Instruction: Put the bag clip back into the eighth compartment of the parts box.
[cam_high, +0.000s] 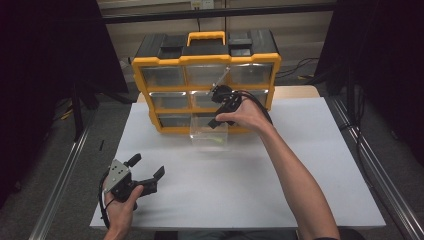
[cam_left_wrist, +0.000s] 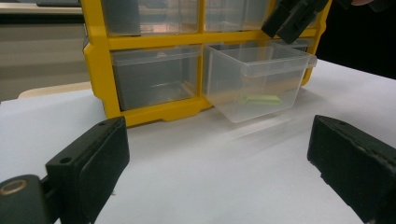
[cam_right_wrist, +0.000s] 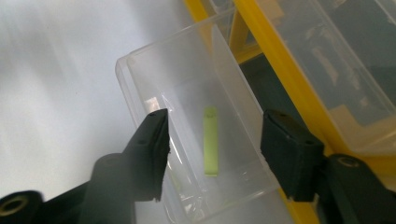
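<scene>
Above the table, a clear drawer (cam_high: 209, 134) stands pulled out of the bottom row of the yellow organizer (cam_high: 205, 90), under the right gripper (cam_high: 223, 107).
High view: the left gripper (cam_high: 147, 172) rests apart, jaws spread and empty. Left gripper view: the drawer, half out of its slot, looks thin-walled, light and slick; its front lip (cam_left_wrist: 275, 65) offers the best hold. Right gripper view: jaws parted over the drawer, gripping nothing, above the pale green stick (cam_right_wrist: 210, 140) on its floor, small, stiff, probably very light, best pinched across its narrow width.

drawer (cam_right_wrist: 187, 79) – clear glossy plastic | stick (cam_right_wrist: 210, 140) – matt pale-green | cabinet frame (cam_high: 145, 95) – smooth yellow plastic | table (cam_high: 250, 190) – matt white
</scene>
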